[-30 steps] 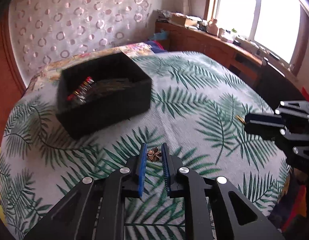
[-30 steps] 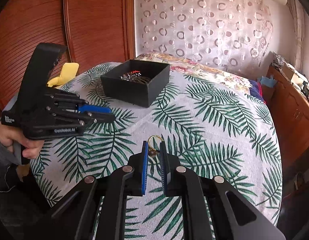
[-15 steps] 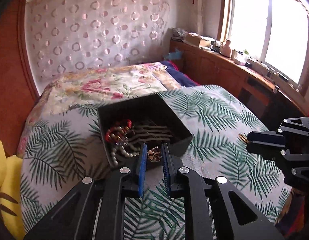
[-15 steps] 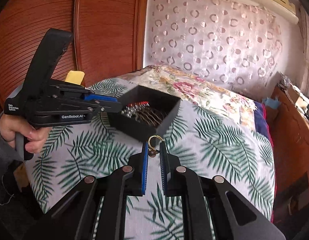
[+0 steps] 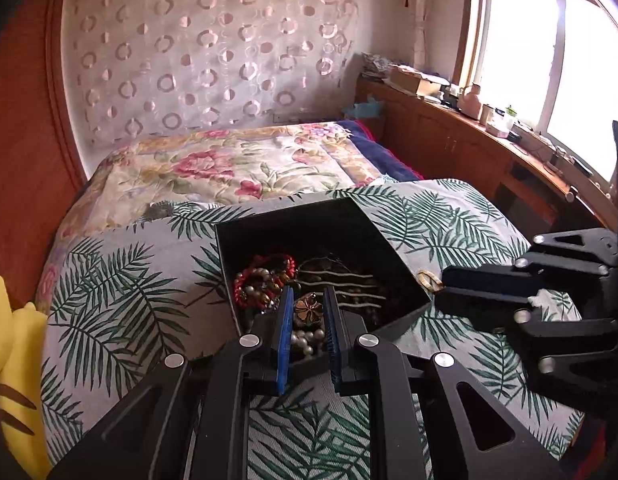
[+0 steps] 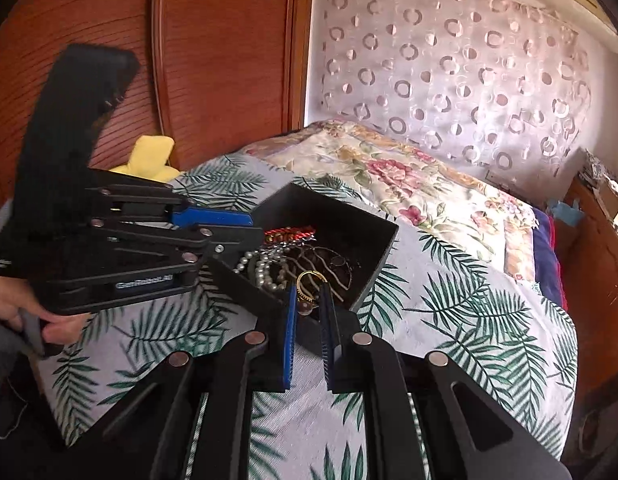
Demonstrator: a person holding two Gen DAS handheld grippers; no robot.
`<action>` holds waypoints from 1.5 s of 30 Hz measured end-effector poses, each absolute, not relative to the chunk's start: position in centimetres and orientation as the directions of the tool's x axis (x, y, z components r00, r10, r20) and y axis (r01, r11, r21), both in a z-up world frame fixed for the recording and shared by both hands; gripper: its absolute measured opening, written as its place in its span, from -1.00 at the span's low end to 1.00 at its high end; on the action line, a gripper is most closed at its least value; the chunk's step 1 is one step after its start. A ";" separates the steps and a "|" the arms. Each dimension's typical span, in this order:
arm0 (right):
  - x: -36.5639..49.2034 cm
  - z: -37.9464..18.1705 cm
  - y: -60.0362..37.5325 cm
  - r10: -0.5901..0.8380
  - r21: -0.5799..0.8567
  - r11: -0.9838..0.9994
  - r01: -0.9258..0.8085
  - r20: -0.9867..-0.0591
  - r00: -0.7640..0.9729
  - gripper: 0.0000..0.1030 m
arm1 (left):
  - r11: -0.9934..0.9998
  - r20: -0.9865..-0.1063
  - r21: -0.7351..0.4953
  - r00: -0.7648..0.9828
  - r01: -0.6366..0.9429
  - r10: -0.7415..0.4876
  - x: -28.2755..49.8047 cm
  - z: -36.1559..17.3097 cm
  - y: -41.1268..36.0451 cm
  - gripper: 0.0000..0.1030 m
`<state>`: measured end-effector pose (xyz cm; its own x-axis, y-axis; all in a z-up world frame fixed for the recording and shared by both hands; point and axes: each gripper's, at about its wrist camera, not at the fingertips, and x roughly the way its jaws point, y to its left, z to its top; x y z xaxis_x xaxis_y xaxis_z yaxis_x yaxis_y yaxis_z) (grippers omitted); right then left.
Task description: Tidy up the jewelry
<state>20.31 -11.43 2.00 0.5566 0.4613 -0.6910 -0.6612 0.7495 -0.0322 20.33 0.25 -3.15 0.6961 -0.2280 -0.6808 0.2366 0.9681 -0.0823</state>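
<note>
Both grippers now hang over the black jewelry box (image 5: 385, 240), which a second ago lay well apart at ten o'clock on the palm-leaf bedspread (image 5: 121, 292). Left gripper (image 5: 307, 312) pinches a bronze flower brooch (image 5: 307, 309) above the pearls (image 5: 307, 340). Right gripper (image 6: 309, 300) clamps a gold ring (image 6: 309, 280) over the box's near corner, left gripper at nine o'clock.

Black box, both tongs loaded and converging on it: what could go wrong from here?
1. The left tongs with the flower brooch and the right tongs with the gold ring crowd one black box; they might collide.
2. The ring is thin and could slip out.
3. A drop may tangle in the pearls.
</note>
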 end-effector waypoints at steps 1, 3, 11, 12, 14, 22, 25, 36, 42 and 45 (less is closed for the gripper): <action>20.6 1.8 -11.3 0.463 -0.027 0.749 -0.661 -0.692 0.553 -0.75 | 0.968 -0.681 -0.086 0.696 0.235 -0.229 20.6 -3.2 0.3 -0.73; 21.4 1.4 -11.1 0.473 -0.006 0.751 -0.661 -0.693 0.544 -0.75 | 0.970 -0.681 -0.084 0.697 0.229 -0.224 21.2 -3.1 0.4 -0.73; 23.7 1.2 -11.6 0.510 0.078 0.765 -0.639 -0.679 0.528 -0.73 | 0.979 -0.676 -0.081 0.711 0.190 -0.194 23.0 -2.7 1.2 -0.71; 23.8 1.1 -11.8 0.515 0.088 0.767 -0.636 -0.676 0.527 -0.71 | 0.979 -0.675 -0.081 0.713 0.186 -0.191 23.2 -2.6 1.3 -0.65; 23.8 1.3 -12.3 0.516 0.094 0.773 -0.627 -0.669 0.535 -0.65 | 0.981 -0.672 -0.081 0.717 0.179 -0.186 23.2 -2.6 1.4 -0.46; 21.5 2.8 -14.6 0.507 0.092 0.803 -0.588 -0.623 0.596 -0.43 | 0.986 -0.641 -0.080 0.750 0.146 -0.164 21.5 -2.2 1.8 0.28; 19.8 3.7 -15.3 0.503 0.088 0.816 -0.571 -0.596 0.626 -0.24 | 0.991 -0.618 -0.058 0.775 0.124 -0.133 19.8 -1.8 1.8 0.57; 13.5 6.1 -18.4 0.469 0.133 0.873 -0.469 -0.489 0.735 0.89 | 0.995 -0.524 -0.032 0.847 0.090 -0.094 12.5 1.0 2.1 0.86; 10.7 7.1 -19.2 0.434 0.111 0.894 -0.434 -0.459 0.775 0.96 | 0.997 -0.495 -0.026 0.866 0.067 -0.071 9.5 2.7 2.1 0.86; 9.4 7.3 -19.5 0.404 0.104 0.909 -0.403 -0.454 0.794 0.96 | 0.998 -0.466 -0.035 0.883 0.050 -0.061 7.9 3.5 2.3 0.86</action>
